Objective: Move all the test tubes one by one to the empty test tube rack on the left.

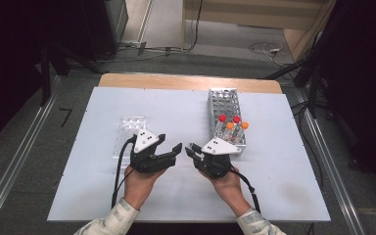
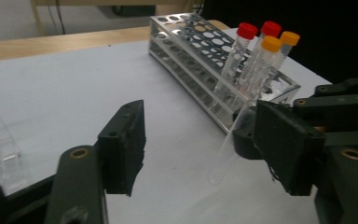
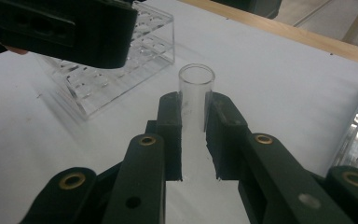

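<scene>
My right gripper (image 3: 196, 105) is shut on a clear, uncapped test tube (image 3: 196, 81), whose open mouth stands just past the jaws. In the left gripper view the same tube (image 2: 227, 156) slants down toward the table, pinched by the right gripper's jaws. My left gripper (image 2: 205, 142) is open, with its pads on either side of that tube and not touching it. From above, the left gripper (image 1: 170, 143) and the right gripper (image 1: 192, 149) face each other tip to tip at the table's middle front.
A metal tube rack (image 1: 223, 103) stands at the right with capped tubes at its near end, two red (image 1: 222, 118) and two orange (image 1: 230, 126). A clear plastic rack (image 1: 129, 131) lies left of the left gripper. A white sheet (image 1: 274, 171) covers the table.
</scene>
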{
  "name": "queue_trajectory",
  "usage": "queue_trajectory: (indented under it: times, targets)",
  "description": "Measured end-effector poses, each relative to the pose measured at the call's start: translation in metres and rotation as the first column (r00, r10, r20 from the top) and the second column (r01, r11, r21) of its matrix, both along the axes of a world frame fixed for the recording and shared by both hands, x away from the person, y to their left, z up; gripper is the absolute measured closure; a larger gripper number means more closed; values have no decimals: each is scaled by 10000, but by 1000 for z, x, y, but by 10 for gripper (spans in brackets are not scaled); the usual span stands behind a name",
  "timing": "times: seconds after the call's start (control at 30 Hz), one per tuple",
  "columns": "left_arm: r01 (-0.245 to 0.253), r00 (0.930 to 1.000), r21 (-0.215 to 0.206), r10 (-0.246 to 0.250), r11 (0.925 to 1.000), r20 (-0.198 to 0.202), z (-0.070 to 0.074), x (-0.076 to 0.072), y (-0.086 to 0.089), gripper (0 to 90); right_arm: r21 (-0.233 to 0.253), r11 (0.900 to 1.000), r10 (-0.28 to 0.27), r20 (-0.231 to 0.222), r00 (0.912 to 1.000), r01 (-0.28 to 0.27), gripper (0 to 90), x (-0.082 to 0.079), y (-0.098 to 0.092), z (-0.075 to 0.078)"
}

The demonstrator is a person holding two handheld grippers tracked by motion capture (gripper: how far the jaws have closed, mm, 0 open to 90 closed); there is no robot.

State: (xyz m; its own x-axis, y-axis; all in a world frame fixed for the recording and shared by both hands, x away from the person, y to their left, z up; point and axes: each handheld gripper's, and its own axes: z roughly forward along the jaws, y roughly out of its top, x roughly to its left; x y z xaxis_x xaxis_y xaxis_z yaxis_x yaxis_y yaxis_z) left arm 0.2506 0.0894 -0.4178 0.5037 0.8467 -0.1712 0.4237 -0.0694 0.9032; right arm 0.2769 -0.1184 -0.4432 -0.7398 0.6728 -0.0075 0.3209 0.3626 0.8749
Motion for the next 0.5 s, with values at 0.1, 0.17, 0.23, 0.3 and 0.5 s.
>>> queue_trajectory:
  times: [0.1, 0.17, 0.23, 0.3, 0.5]
  targets:
    - [269, 9996, -11, -269, 9996, -28, 1, 1, -5, 451, 3, 10000, 97, 30, 9999, -97, 735, -1, 3, 0]
    - [437, 9990, 40, -436, 9990, -23, 1, 2, -8, 482, -55, 9998, 171, 33, 9998, -171, 735, -2, 6, -1]
    - [650, 9979, 113, -649, 9978, -77, 0, 2, -12, 507, -78, 9997, 245, 6, 9997, -245, 735, -3, 8, -2]
    - [692, 9976, 159, -690, 9975, -99, 0, 3, -13, 536, -97, 9995, 293, 51, 9996, -292, 735, -4, 10, -2]
    - [881, 9959, 268, -875, 9957, -230, -3, 5, -16, 608, -30, 9992, 411, 105, 9991, -411, 735, -6, 13, 0]
